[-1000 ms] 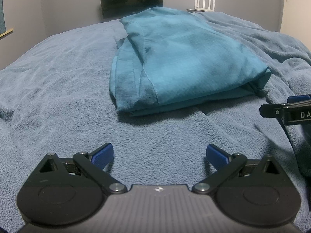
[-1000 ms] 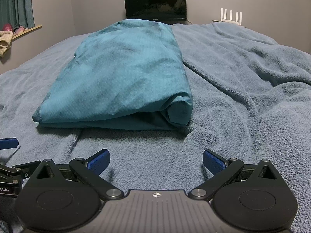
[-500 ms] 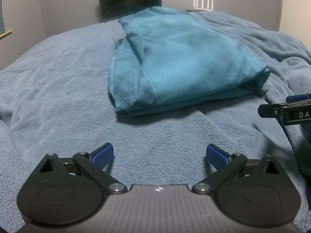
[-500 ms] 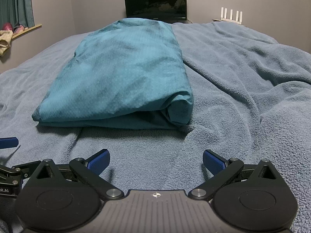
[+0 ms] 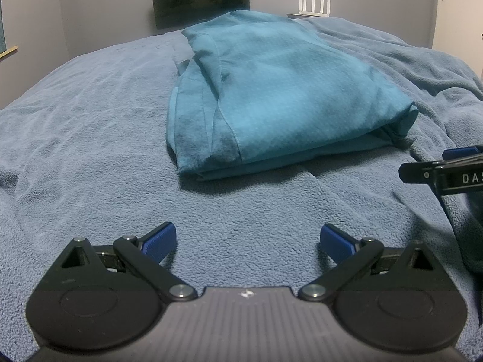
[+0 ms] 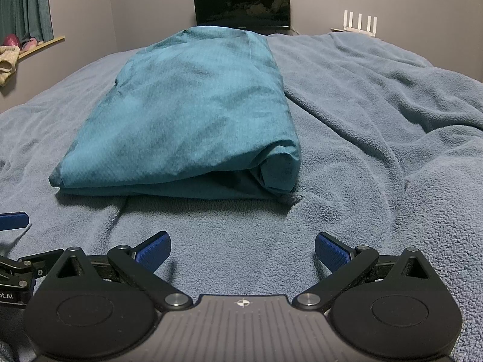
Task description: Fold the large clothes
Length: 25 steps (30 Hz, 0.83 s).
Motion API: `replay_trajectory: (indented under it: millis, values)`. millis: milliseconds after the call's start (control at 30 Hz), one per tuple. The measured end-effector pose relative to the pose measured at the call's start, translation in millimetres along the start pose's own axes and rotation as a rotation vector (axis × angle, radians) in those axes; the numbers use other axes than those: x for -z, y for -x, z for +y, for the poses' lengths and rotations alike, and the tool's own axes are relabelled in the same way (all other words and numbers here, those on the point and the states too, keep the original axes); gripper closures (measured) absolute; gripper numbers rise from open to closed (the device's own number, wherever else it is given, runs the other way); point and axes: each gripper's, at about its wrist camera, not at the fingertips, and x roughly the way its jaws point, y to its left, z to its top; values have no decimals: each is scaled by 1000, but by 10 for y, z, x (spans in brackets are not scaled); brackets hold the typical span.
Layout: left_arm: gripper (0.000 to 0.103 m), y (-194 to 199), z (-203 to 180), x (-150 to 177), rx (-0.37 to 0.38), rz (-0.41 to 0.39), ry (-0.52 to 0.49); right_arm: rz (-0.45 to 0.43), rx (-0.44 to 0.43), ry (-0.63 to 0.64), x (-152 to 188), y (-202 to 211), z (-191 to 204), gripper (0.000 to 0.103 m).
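Here the folded teal garment lies on the fleecy blue blanket, ahead of both wide-spread, empty claws, left claw and right claw; only the right view shows curtains.

A big bed fills both views. A soft, fuzzy blue blanket covers it, with bumpy wrinkles on the right side. One folded teal garment lies flat on the blanket, in the middle. Its layers are stacked, and one near corner is rolled and puffy.
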Motion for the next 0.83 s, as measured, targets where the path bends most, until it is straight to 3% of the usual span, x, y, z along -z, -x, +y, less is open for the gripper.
replay_trajectory:
  millis: [833]
  values:
    - [0,53,7,29,35,-17,-15,13,-4,2,-2,-17,-34,0]
